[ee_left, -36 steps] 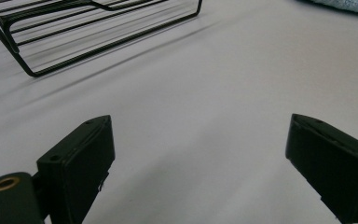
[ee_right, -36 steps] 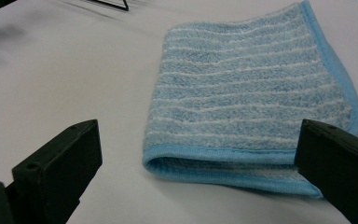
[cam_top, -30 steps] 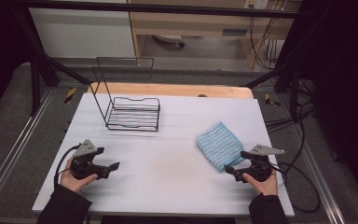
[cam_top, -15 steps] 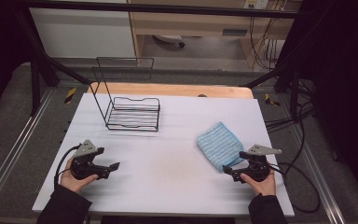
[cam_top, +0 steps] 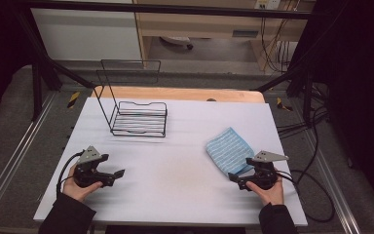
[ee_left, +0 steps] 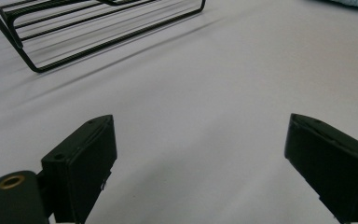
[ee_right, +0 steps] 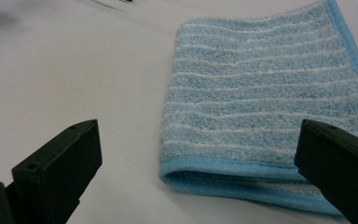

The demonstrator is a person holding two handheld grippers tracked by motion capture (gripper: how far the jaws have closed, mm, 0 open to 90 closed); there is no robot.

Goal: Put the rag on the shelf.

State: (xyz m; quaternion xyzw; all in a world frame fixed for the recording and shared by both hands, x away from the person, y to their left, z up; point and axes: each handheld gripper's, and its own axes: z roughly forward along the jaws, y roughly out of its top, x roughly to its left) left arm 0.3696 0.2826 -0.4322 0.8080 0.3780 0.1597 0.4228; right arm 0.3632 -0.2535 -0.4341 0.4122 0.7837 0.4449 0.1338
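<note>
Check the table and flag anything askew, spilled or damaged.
Nothing stands out. The folded blue towel lies flat but at an angle to the table edges, the wire rack stands upright, and the white table shows only a faint smudge.

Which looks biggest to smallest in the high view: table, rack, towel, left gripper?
1. Table
2. Rack
3. Towel
4. Left gripper, close to the towel in apparent size and nearer the camera, so that last pair is unsure.

a lab or test workspace: a white-covered bench (cam_top: 175,195) inside a black metal frame (cam_top: 39,73), loose cables (cam_top: 316,126) trailing on grey carpet, plain shelving (cam_top: 199,22) behind.
</note>
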